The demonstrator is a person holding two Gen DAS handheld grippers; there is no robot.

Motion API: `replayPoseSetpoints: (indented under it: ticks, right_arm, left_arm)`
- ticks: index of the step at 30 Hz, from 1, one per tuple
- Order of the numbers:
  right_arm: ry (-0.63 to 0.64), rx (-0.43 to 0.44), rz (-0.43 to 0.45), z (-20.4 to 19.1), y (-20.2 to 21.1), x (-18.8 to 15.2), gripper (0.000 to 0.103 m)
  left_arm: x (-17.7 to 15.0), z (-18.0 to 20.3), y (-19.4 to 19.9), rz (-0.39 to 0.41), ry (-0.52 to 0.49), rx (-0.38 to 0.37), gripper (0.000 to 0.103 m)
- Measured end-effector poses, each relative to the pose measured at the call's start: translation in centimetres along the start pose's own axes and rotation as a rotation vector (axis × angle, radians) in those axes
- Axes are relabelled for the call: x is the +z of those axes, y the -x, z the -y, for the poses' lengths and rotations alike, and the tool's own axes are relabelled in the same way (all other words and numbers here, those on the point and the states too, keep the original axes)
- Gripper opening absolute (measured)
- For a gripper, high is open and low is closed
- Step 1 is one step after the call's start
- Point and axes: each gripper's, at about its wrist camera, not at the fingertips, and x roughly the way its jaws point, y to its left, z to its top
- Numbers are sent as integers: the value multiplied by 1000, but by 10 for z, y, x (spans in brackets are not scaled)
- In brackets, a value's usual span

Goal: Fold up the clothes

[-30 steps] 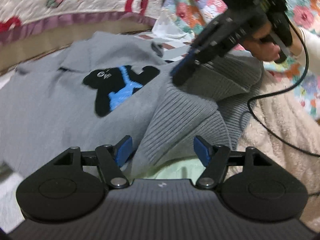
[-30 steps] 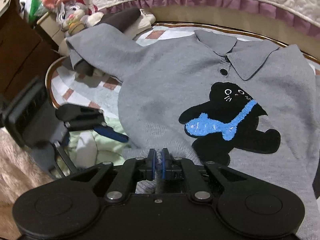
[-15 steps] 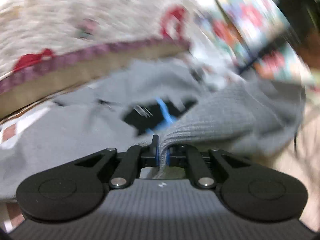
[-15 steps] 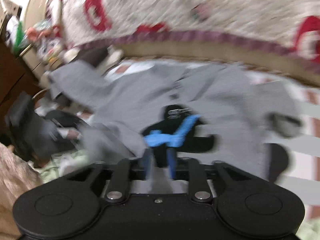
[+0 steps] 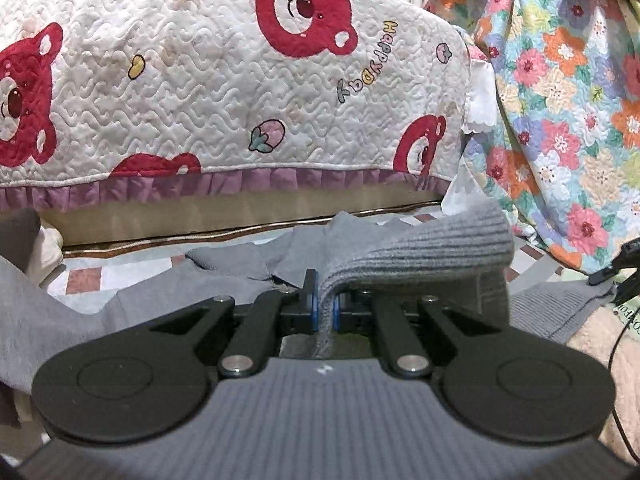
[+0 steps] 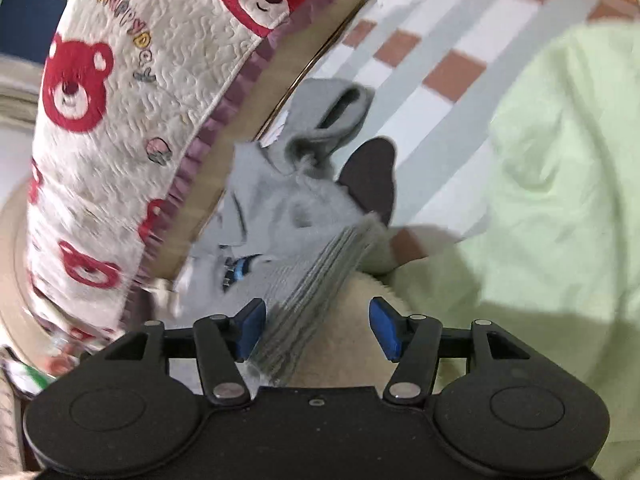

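Note:
The grey knit sweater (image 5: 420,248) lies on the checked bed sheet, its ribbed hem raised. My left gripper (image 5: 325,312) is shut on that ribbed hem, which arches up and to the right from the blue pads. In the right wrist view the same sweater (image 6: 280,216) is bunched against the bed's edge, with a sleeve cuff (image 6: 340,112) at the far end. My right gripper (image 6: 318,330) is opening; the ribbed hem (image 6: 304,296) lies just inside its left pad, and neither pad presses on it.
A white quilt with red bears (image 5: 224,80) hangs behind the sweater. A floral blanket (image 5: 560,100) stands at the right. A pale green cloth (image 6: 540,184) and a cream fleece (image 6: 344,344) lie near the right gripper. A black cable (image 5: 616,344) trails at the right.
My left gripper closed on the ribbed hem and lifted it. My right gripper let go of the sweater, opened, rolled and swung sideways along the hem.

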Motion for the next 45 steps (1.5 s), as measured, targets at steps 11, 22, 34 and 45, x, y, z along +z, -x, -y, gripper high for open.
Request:
replayPoseSetpoints:
  ticks: [11, 22, 34, 45]
  right_arm:
    - [410, 353, -127, -149, 40, 12, 11]
    - [414, 152, -418, -106, -12, -42, 11]
    - [467, 362, -268, -158, -3, 4, 36]
    - [490, 278, -196, -226, -129, 47, 42]
  left_arm:
    - [35, -87, 80, -72, 227, -12, 5]
    - [-128, -93, 72, -764, 314, -55, 7]
    - [-48, -100, 52, -671, 223, 39, 38]
    - [79, -52, -13, -678, -29, 198, 47]
